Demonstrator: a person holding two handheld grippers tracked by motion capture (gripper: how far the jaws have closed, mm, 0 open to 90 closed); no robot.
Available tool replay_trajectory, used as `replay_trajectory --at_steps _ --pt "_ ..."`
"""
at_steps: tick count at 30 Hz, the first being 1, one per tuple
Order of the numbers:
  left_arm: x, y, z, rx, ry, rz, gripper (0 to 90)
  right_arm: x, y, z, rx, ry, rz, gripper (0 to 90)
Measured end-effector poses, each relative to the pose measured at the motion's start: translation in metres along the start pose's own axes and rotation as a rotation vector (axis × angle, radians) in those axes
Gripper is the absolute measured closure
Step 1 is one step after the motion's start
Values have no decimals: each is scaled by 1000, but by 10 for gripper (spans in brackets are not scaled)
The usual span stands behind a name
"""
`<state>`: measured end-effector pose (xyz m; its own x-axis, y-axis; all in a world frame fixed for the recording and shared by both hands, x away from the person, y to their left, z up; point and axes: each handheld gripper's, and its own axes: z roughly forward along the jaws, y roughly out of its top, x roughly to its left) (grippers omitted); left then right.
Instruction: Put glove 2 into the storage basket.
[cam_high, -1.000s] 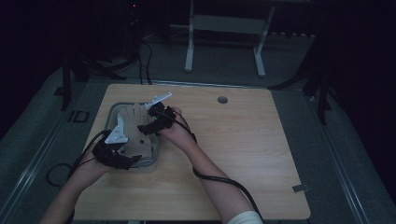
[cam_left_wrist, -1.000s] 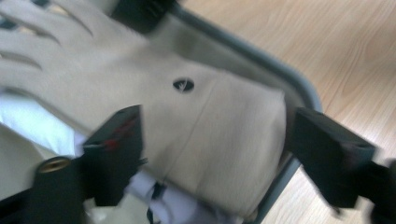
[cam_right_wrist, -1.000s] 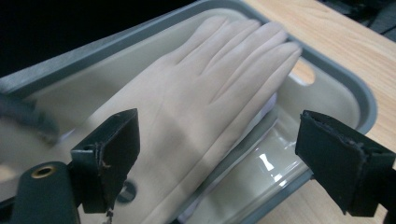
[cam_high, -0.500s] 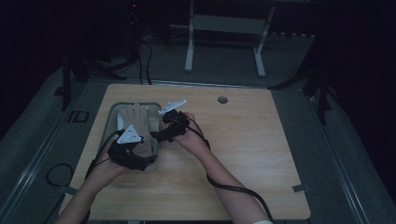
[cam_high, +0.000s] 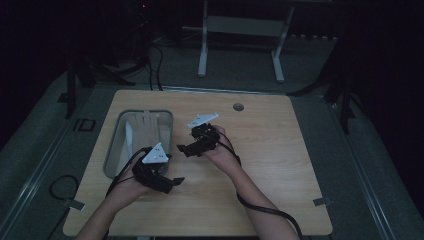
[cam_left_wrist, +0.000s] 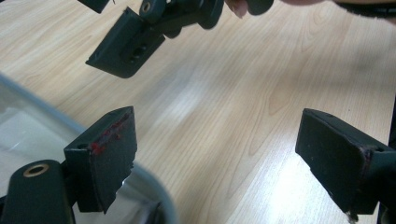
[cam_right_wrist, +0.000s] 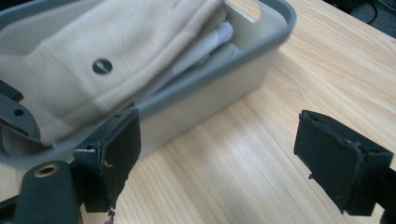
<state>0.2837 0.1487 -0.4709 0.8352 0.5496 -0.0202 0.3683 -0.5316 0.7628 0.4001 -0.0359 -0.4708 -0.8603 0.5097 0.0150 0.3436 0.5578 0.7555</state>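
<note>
Lying folded in the grey bin (cam_high: 112, 150), beige cloth (cam_right_wrist: 107, 56) sits left of both wide-open, empty grippers: left gripper (cam_high: 172, 181), right gripper (cam_high: 184, 149).

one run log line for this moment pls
left tool: open, empty, beside bin | right tool: open, empty | bin: beige cloth inside

We find no legible text, label, brand or number; dark round mark on beige cloth (cam_right_wrist: 102, 66) unreadable.
</note>
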Motion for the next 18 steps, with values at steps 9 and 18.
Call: replay_trajectory --at_steps 9,18 --pt "-16 1 22 -16 -72 37 131 -12 -35 -15 8 -21 6 147" --pt "-31 -5 45 23 -130 110 130 -17 -62 -21 19 -18 15 147"
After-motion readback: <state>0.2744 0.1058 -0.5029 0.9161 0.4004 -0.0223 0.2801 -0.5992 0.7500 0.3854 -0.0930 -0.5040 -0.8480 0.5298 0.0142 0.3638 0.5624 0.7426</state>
